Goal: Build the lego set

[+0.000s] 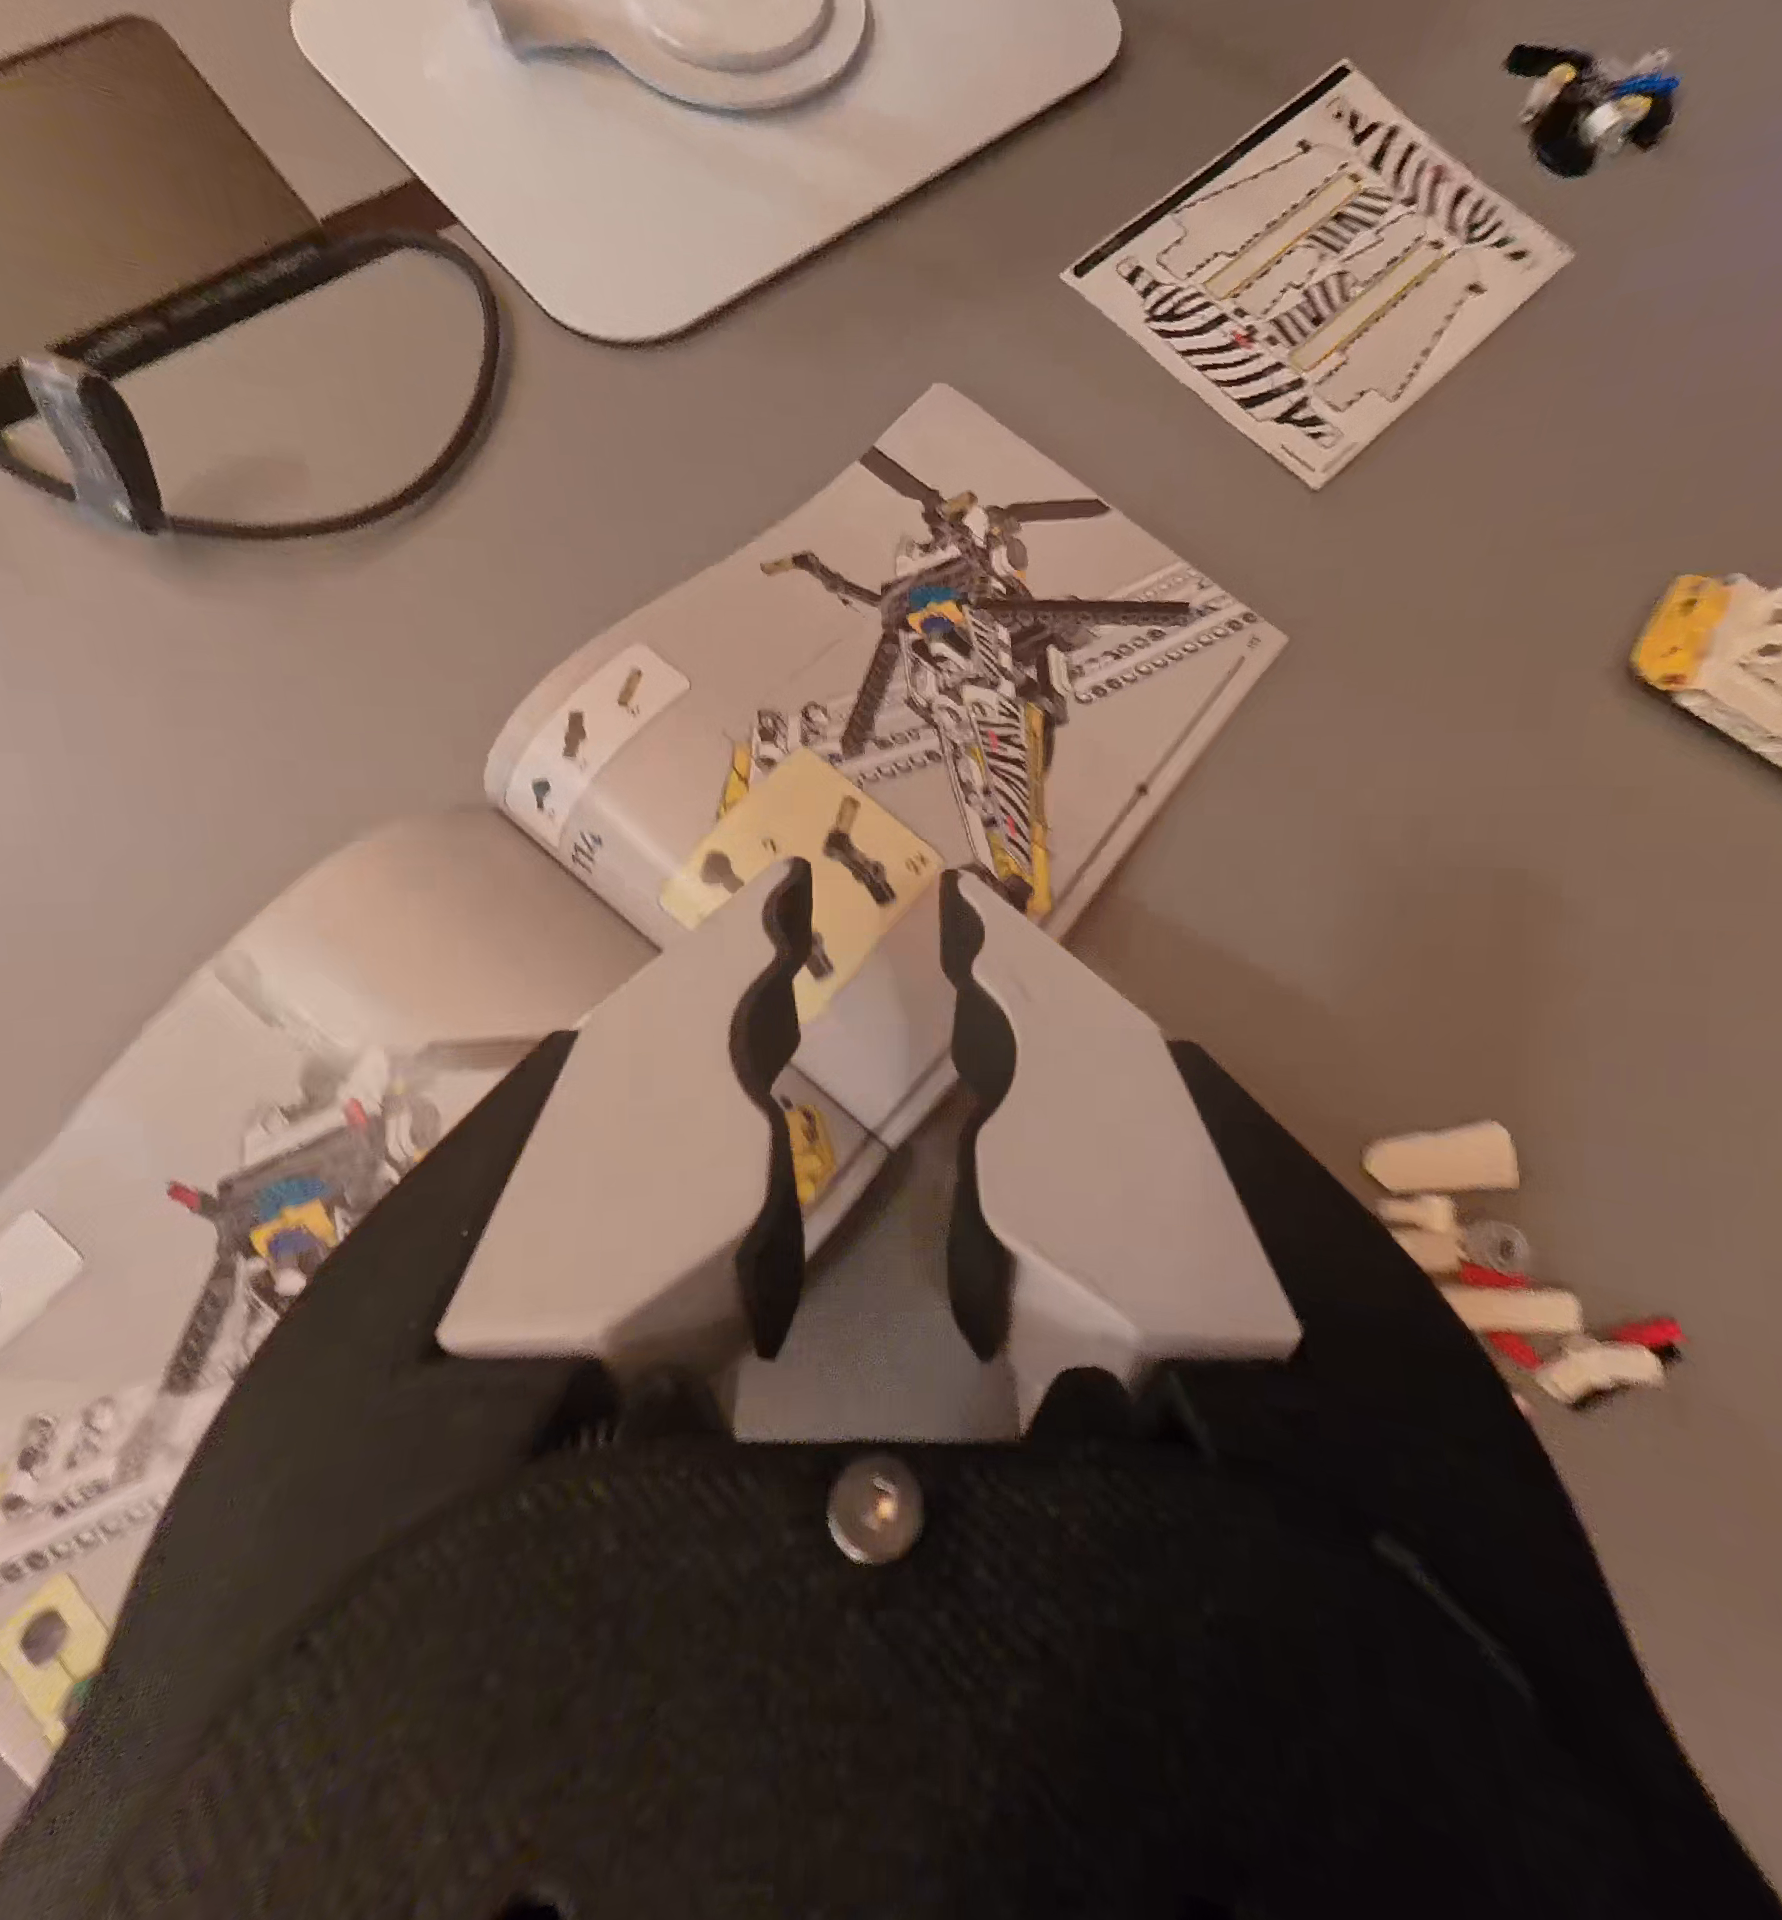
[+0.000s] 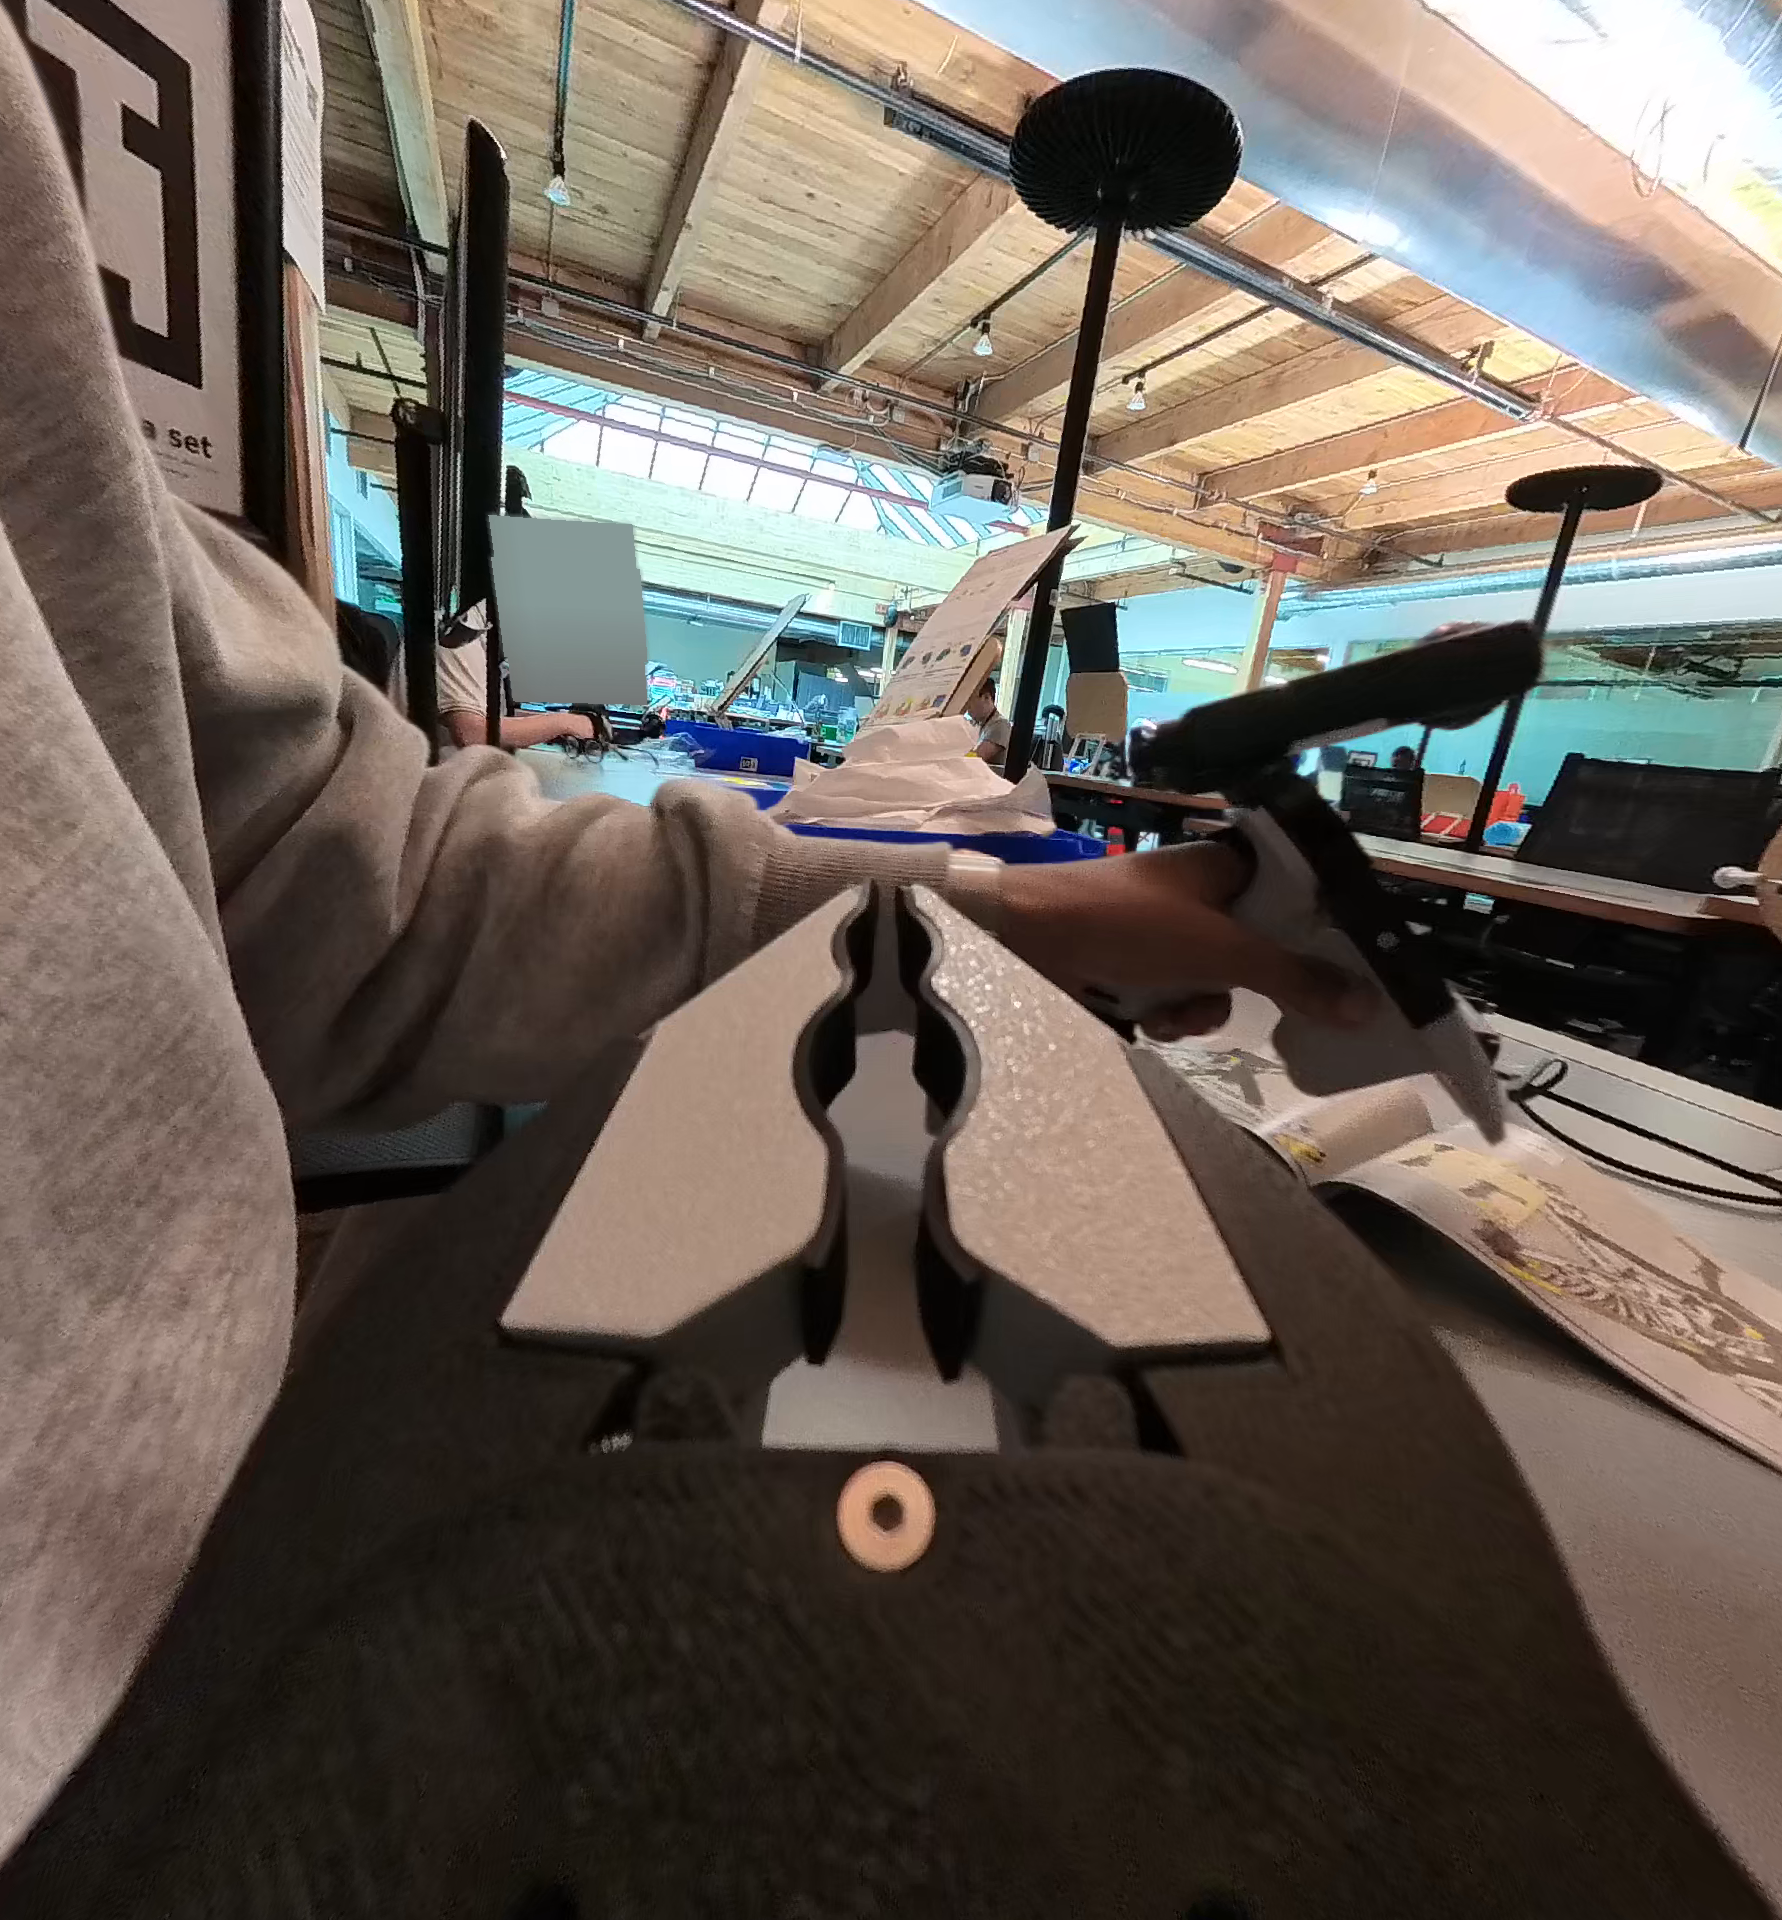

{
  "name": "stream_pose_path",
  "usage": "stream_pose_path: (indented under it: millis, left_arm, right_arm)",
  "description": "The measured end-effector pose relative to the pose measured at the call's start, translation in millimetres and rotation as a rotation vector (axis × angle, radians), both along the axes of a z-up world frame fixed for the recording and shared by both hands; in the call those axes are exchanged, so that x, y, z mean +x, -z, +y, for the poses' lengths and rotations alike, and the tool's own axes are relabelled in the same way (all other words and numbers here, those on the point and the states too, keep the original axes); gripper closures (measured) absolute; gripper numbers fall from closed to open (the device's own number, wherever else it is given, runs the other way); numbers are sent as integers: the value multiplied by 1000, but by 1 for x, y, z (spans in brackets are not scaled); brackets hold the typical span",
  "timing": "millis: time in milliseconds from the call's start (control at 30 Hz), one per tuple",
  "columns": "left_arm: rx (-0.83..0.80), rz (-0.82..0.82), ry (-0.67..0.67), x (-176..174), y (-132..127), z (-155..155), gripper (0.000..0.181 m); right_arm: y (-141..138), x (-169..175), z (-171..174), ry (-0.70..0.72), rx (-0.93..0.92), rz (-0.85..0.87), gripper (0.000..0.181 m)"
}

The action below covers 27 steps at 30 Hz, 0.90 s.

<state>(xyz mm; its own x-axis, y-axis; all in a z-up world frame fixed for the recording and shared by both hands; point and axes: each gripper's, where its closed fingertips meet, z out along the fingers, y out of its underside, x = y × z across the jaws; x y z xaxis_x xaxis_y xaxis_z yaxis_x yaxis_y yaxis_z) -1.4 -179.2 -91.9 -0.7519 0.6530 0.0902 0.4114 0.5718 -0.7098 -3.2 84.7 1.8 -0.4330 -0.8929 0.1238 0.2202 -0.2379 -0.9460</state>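
Observation:
My left gripper (image 1: 871, 883) is open and empty, and hovers over the open instruction booklet (image 1: 866, 675) on the grey table. To its right lie loose white and red pieces (image 1: 1489, 1278). A white and yellow partial build (image 1: 1749, 686) sits at the right edge, and a small black and blue assembly (image 1: 1593, 104) at the far right. A zebra-striped sticker sheet (image 1: 1313, 270) lies beyond the booklet. My right gripper (image 2: 885, 896) is raised off the table, its jaws nearly together with nothing between them. The right wrist view shows the left gripper (image 2: 1469, 1091) in a hand over the booklet (image 2: 1593, 1299).
A white monitor base (image 1: 710, 208) stands at the back, with a dark flat object (image 1: 87, 208) and a black looped strap (image 1: 347, 416) at the back left. In the right wrist view a grey sleeve (image 2: 399, 883) crosses the left side. A blue bin (image 2: 970, 842) stands behind it. Left tips to right tips: about 30 cm.

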Motion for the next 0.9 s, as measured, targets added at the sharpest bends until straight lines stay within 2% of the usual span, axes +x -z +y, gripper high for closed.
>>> stream_pose_path:
  millis: [100, 233, 300, 367, 400, 467, 533, 600, 667, 733, 833, 900]
  left_arm:
    - [-1, 67, -15, 13, -7, 19, 153]
    - [-46, 88, -75, 48, -15, 39, 144]
    - [-68, 76, -116, 71, -15, 49, 132]
    - [-84, 27, -172, 99, -9, 56, 119]
    - [-94, -1, -207, 114, -6, 57, 114]
    - [-113, -25, -269, 137, -2, 57, 109]
    - [-123, 6, -302, 148, -3, 57, 108]
    - [-132, 37, -315, 152, -5, 57, 108]
    - [-134, 21, -336, 158, -1, 57, 106]
    - [-142, 34, -354, 159, 2, 55, 106]
    - [-138, 54, -335, 150, 2, 56, 107]
    - [-163, 74, -319, 145, -3, 57, 108]
  right_arm:
    - [1, 1, 0, 11, -4, 9, 181]
    - [2, 1, -3, 44, -7, 21, 181]
    - [1, -2, -14, 131, 26, 10, 181]
    - [-3, -5, -38, 268, 144, -35, 181]
    - [-1, 2, -48, 296, 208, -1, 181]
    - [15, 11, -79, 409, 340, 137, 181]
    - [28, 7, -115, 570, 423, 242, 162]
    - [32, 4, -144, 656, 452, 304, 163]
    - [43, -5, -175, 747, 500, 358, 152]
    - [68, -26, -206, 870, 584, 448, 140]
    - [110, -53, -230, 962, 788, 548, 117]
    - [125, -60, -235, 967, 863, 564, 113]
